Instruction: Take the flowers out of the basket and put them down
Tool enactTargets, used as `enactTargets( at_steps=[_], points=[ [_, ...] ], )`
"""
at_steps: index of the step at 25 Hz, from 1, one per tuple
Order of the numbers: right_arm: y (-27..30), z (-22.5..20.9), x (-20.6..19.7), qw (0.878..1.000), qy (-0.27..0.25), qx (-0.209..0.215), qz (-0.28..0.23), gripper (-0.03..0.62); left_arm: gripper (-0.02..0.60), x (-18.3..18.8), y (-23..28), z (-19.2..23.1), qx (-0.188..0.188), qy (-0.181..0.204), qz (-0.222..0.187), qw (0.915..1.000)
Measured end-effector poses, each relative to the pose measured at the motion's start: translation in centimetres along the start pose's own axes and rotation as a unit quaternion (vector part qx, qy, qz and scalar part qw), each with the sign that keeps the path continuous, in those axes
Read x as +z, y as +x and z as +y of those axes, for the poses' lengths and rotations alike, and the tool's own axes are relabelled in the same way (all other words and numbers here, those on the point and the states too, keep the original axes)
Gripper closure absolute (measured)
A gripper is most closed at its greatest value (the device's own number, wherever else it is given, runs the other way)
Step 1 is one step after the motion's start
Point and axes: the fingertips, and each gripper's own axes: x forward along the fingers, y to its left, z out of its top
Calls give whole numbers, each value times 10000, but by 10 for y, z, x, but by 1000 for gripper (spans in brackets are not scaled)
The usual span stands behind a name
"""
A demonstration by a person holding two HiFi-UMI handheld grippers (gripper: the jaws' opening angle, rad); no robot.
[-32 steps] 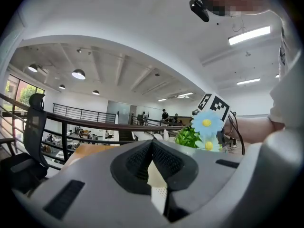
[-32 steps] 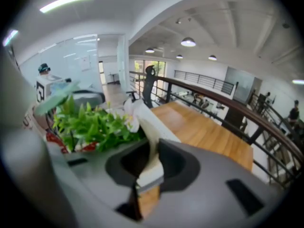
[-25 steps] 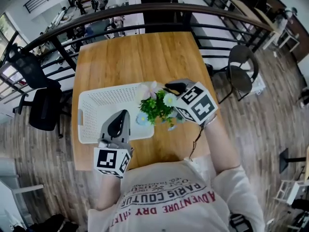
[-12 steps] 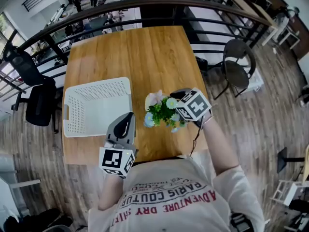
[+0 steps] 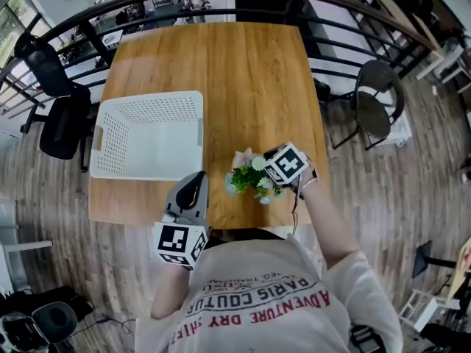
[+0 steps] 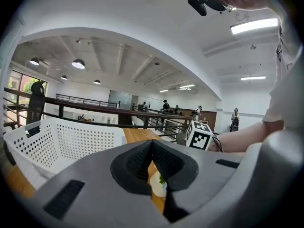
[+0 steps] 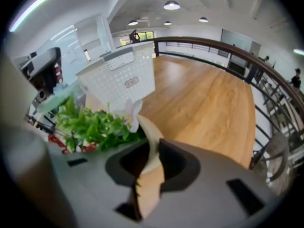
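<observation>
Your right gripper (image 5: 266,180) clamps its jaws on the cream pot (image 7: 148,136) rim of the flowers (image 5: 248,179), tilted steeply down over the wooden table (image 5: 250,87) near its front edge. Whether the pot touches the wood cannot be told. The flowers are out of the white basket (image 5: 112,140), which sits well apart at the table's left. Your left gripper (image 5: 197,180) hovers at the front edge beside the flowers, jaws pressed together on nothing.
</observation>
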Motion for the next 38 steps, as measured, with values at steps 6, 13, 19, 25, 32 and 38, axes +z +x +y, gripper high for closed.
enactTargets(
  at_steps=[6, 13, 19, 25, 32, 38],
  points=[
    [32, 9, -24, 9986, 315, 365, 214, 507, 555, -23, -15, -13, 105, -106, 168, 9997],
    [39, 3, -20, 9975, 567, 394, 138, 499, 555, -26, -29, -7, 240, -129, 267, 9993],
    [40, -8, -14, 9990, 368, -253, 103, 460, 555, -29, -33, 9, 284, -231, 296, 9989],
    [27, -2, -12, 9992, 318, -235, 68, 447, 555, -20, -36, 23, 284, -110, 306, 9991],
    [13, -18, -5, 9976, 372, -575, 90, 499, 555, 5, -25, 39, 127, -68, 216, 9997],
    [3, -37, 2, 9949, 293, -955, 142, 479, 555, 22, -13, 43, -72, 62, 172, 9998]
  ],
)
